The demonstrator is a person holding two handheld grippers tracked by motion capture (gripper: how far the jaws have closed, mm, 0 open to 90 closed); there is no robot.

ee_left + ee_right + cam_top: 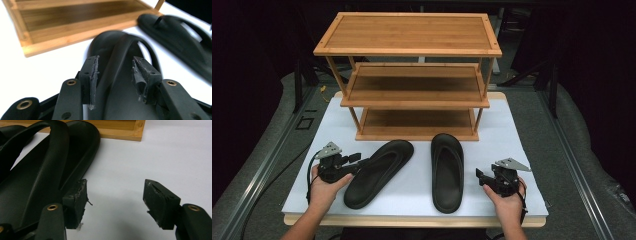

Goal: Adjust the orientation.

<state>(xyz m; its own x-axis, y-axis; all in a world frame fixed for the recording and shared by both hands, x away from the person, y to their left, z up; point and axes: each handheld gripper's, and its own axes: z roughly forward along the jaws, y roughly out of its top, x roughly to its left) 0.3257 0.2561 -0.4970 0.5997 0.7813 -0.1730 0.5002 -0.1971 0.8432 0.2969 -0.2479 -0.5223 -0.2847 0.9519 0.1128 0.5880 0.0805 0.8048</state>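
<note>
Slippers [379, 172] lie before the rack [417, 132], left gripper [362, 161] at one's edge.

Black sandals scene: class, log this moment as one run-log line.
left gripper: open, astride left sandal | right gripper: open, beside right sandal | rack: shelves bare

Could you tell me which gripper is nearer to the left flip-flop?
Left. The left gripper has its jaws astride the left flip-flop; the right gripper sits beyond the right flip-flop.
</note>
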